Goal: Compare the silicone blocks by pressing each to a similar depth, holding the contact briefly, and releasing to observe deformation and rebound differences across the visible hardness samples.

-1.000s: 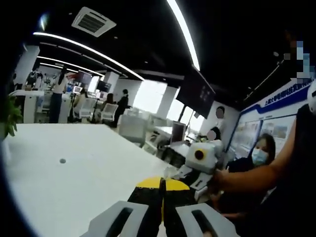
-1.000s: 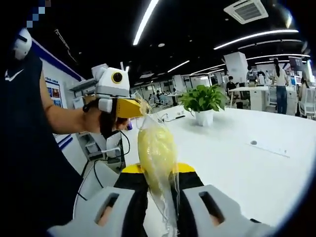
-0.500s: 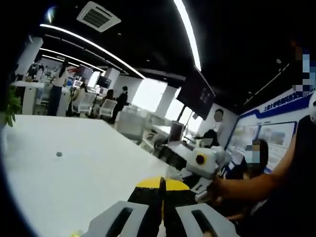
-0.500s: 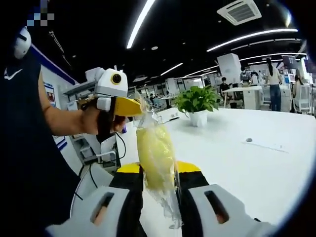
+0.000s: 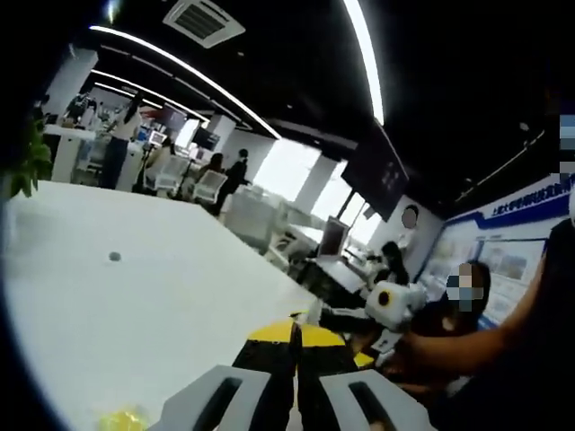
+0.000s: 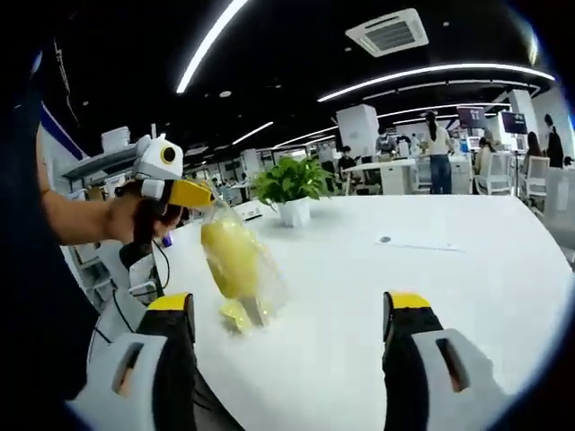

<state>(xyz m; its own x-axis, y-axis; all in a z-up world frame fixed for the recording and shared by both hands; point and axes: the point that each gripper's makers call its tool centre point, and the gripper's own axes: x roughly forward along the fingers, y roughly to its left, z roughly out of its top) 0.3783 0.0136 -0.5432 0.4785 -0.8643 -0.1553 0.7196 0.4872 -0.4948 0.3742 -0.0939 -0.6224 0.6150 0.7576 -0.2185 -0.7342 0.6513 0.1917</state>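
Observation:
A clear plastic bag (image 6: 235, 262) with a yellow silicone block inside hangs by its top from my left gripper (image 6: 205, 195), which is shut on it at the left of the right gripper view. The bag's lower end reaches the white table (image 6: 431, 296), where a yellow lump (image 6: 235, 315) shows. My right gripper (image 6: 289, 310) is wide open with nothing between its jaws, a short way back from the bag. In the left gripper view my left gripper (image 5: 295, 334) has its jaws pressed together, and a yellow patch (image 5: 121, 419) shows low on the left. The right gripper (image 5: 352, 330) appears at the right.
A potted green plant (image 6: 292, 184) stands on the table behind the bag. A cable (image 6: 144, 269) hangs below the left gripper by the table edge. A seated person (image 5: 467, 287) is at the right, and others stand at desks far behind.
My right gripper has opened and let go of the bag and drawn back from it. The bag now hangs from the left gripper alone, lower and nearer the table.

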